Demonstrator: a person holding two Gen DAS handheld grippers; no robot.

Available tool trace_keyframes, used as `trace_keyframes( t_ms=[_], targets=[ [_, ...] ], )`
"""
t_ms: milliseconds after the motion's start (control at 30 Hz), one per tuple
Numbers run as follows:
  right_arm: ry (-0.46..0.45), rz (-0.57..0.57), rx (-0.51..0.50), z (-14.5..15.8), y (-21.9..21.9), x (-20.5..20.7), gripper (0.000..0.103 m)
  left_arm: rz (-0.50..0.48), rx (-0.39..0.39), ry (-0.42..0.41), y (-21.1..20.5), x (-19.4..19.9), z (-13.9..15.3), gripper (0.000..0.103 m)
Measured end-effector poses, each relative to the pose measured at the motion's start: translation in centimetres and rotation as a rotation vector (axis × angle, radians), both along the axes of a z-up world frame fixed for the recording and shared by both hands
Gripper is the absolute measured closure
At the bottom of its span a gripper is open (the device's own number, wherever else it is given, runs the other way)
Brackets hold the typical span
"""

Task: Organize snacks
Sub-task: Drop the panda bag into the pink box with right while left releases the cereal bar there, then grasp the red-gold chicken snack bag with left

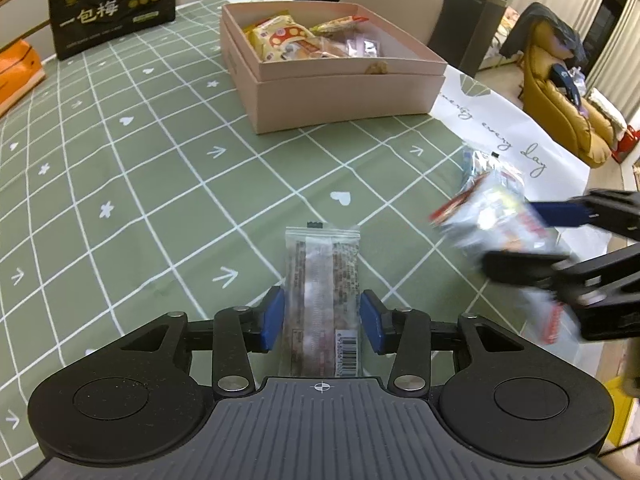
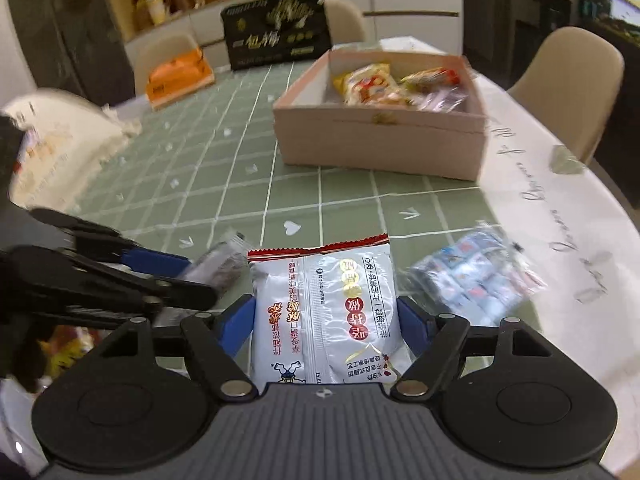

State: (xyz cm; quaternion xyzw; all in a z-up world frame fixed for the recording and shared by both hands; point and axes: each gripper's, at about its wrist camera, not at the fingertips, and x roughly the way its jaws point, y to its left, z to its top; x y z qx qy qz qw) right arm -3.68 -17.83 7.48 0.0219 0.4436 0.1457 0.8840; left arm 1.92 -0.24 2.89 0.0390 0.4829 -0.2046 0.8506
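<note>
My left gripper point(image 1: 322, 320) is shut on a clear bar-shaped snack packet point(image 1: 322, 296) with a barcode, held above the green checked tablecloth. My right gripper point(image 2: 326, 322) is shut on a white snack packet point(image 2: 324, 316) with red print; in the left wrist view the right gripper point(image 1: 520, 236) shows at the right edge with that packet point(image 1: 492, 216) blurred. The left gripper point(image 2: 188, 276) shows at the left of the right wrist view. A pink open box point(image 1: 340, 84) holding several snacks stands further back; it also shows in the right wrist view point(image 2: 380, 144).
A clear bag of small blue-white packets point(image 2: 476, 276) lies on the table right of my right gripper. A black gift bag point(image 1: 112, 8) and an orange packet point(image 1: 16, 72) stand at the far side. Beige chairs point(image 2: 568, 80) ring the table. The cloth's white border point(image 1: 500, 128) runs along the right edge.
</note>
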Motion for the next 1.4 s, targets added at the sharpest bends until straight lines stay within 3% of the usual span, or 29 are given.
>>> trace_keyframes(
  t_ms=[67, 133, 267, 367, 500, 567, 600, 700, 833, 967, 1100, 1233, 1300, 1400],
  targets=[
    [-0.018, -0.037, 0.006, 1.1, -1.0, -0.8, 0.027, -0.010, 0.047, -0.022, -1.0, -0.2, 0.0, 0.056],
    [-0.031, -0.076, -0.002, 1.9, -1.9, -1.3, 0.027, -0.051, 0.084, -0.061, -1.9, -0.7, -0.1, 0.062],
    [-0.048, -0.145, -0.056, 3.2, -3.2, -2.2, 0.027, -0.082, 0.021, -0.139, -1.9, -2.0, 1.4, 0.066],
    [-0.061, -0.183, -0.078, 4.0, -4.3, -3.4, 0.027, -0.038, -0.134, -0.196, -1.0, -0.6, 5.8, 0.066],
    [-0.074, -0.225, -0.074, 5.1, -5.5, -4.0, 0.027, -0.022, -0.263, -0.341, -1.8, 4.2, 13.7, 0.063],
    [-0.091, -0.231, -0.068, 5.8, -5.6, -3.8, 0.027, -0.002, -0.308, -0.331, -2.8, 8.0, 16.5, 0.054],
    [-0.098, -0.232, -0.068, 6.1, -5.6, -3.5, 0.027, -0.005, -0.311, -0.291, -3.4, 10.1, 17.0, 0.056],
    [-0.112, -0.236, -0.067, 6.8, -5.1, -2.5, 0.027, 0.053, -0.310, -0.278, -3.0, 12.7, 16.6, 0.057],
    [-0.118, -0.235, -0.043, 7.7, -4.8, -1.4, 0.027, 0.052, -0.317, -0.311, -0.4, 9.2, 14.5, 0.057],
    [-0.167, -0.230, 0.003, 9.7, -4.9, 1.5, 0.027, 0.074, -0.293, -0.175, 1.7, 7.2, 9.6, 0.057],
    [-0.288, -0.223, 0.014, 13.4, -3.9, 8.8, 0.023, 0.093, -0.247, -0.081, 3.3, 5.5, 6.2, 0.057],
    [-0.215, -0.181, -0.021, 13.6, -3.1, 15.8, 0.021, 0.091, -0.174, -0.069, 6.9, 2.1, 5.5, 0.057],
    [-0.201, -0.198, -0.048, 12.7, -3.0, 15.9, 0.021, 0.089, -0.146, -0.056, 9.2, 0.1, 5.1, 0.057],
    [-0.145, -0.135, -0.022, 10.2, -2.6, 13.4, 0.021, 0.116, -0.104, -0.003, 12.6, -3.5, 4.0, 0.057]
  ],
)
